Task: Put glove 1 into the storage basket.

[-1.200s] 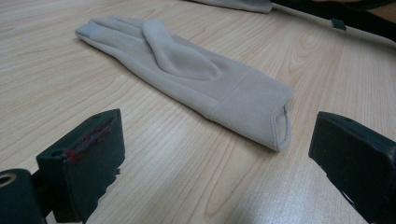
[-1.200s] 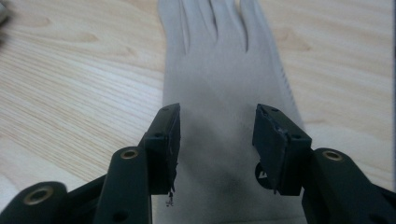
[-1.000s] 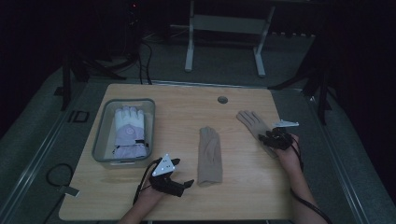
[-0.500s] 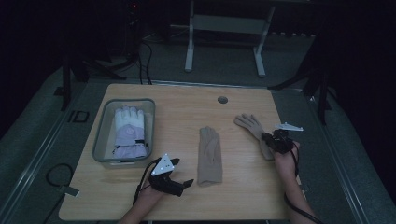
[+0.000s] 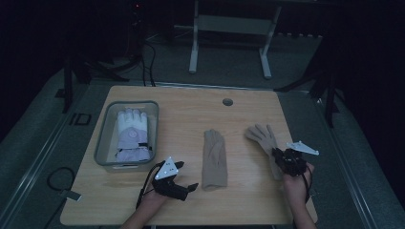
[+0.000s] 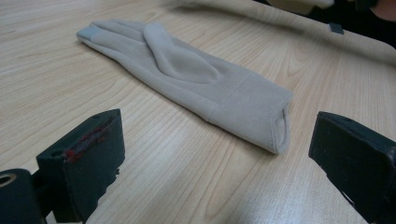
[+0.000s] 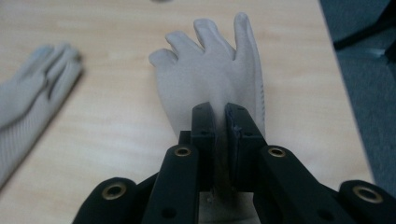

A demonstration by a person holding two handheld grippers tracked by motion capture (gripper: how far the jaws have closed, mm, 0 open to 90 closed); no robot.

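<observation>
Two tan gloves on the tabletop (image 5: 191, 200). Your right gripper (image 7: 219, 116) is clamped on the cuff end of the right glove (image 7: 210, 70); your left gripper (image 6: 219, 154) gapes before the middle glove (image 6: 187, 74). Soft, light, limp fabric: pinch cuffs.

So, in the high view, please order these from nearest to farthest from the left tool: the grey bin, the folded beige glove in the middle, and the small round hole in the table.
1. The folded beige glove, just to the right of the left tool.
2. The grey bin, up and to its left, with a white glove inside.
3. The round hole, near the table's far edge.
</observation>
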